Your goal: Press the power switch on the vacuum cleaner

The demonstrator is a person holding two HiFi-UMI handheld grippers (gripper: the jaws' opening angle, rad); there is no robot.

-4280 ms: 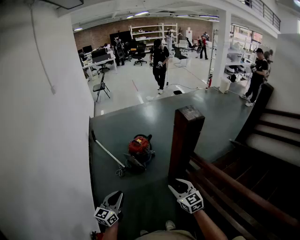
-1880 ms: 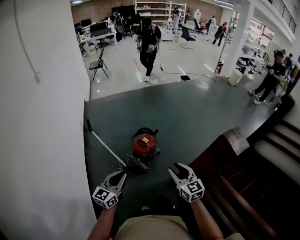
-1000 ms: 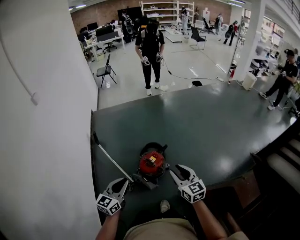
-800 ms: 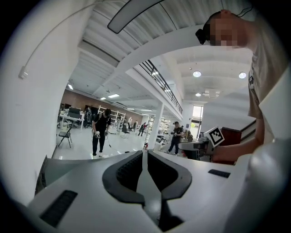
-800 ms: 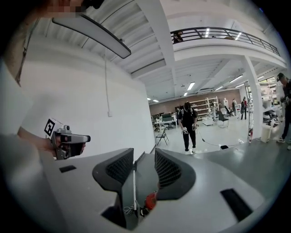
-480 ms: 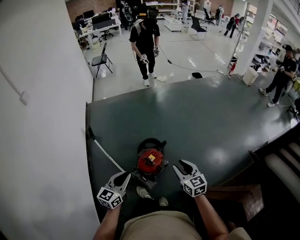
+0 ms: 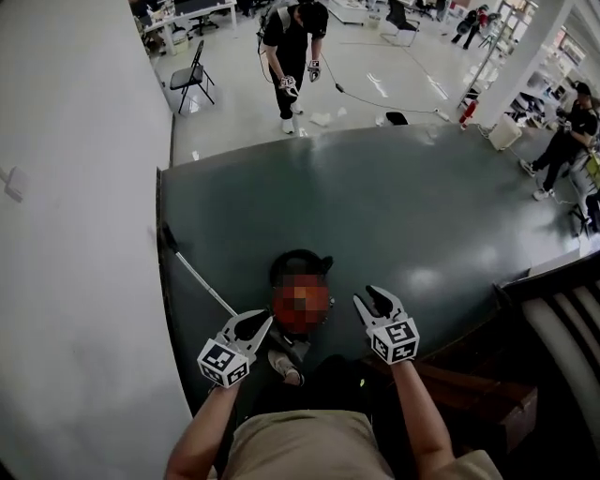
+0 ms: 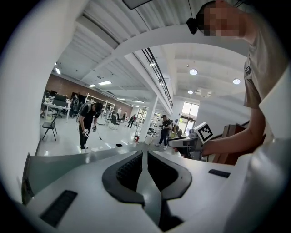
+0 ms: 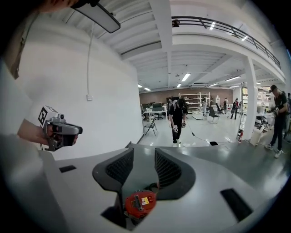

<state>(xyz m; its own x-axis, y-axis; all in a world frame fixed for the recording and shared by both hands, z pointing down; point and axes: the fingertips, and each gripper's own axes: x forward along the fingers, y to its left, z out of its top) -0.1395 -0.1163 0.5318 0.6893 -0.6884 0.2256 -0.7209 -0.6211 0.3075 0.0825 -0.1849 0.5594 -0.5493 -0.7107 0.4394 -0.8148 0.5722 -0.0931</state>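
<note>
A red canister vacuum cleaner sits on the dark green floor just in front of my feet. In the right gripper view it shows low between the jaws, with a yellow label on top. In the head view a mosaic patch covers the vacuum cleaner's red body; its black hose curls behind and its wand runs left toward the wall. My left gripper hangs left of the canister, jaws slightly apart and empty. My right gripper hangs to its right, open and empty. Neither touches the vacuum.
A white wall runs close along the left. A wooden stair rail and steps drop away on the right. A person in black stands past the far edge of the dark floor, beside a folding chair. My shoe is beside the canister.
I have walked up to the vacuum and the view has tilted down. Both grippers have moved forward and lower and now flank the canister. The jaws have not changed.
</note>
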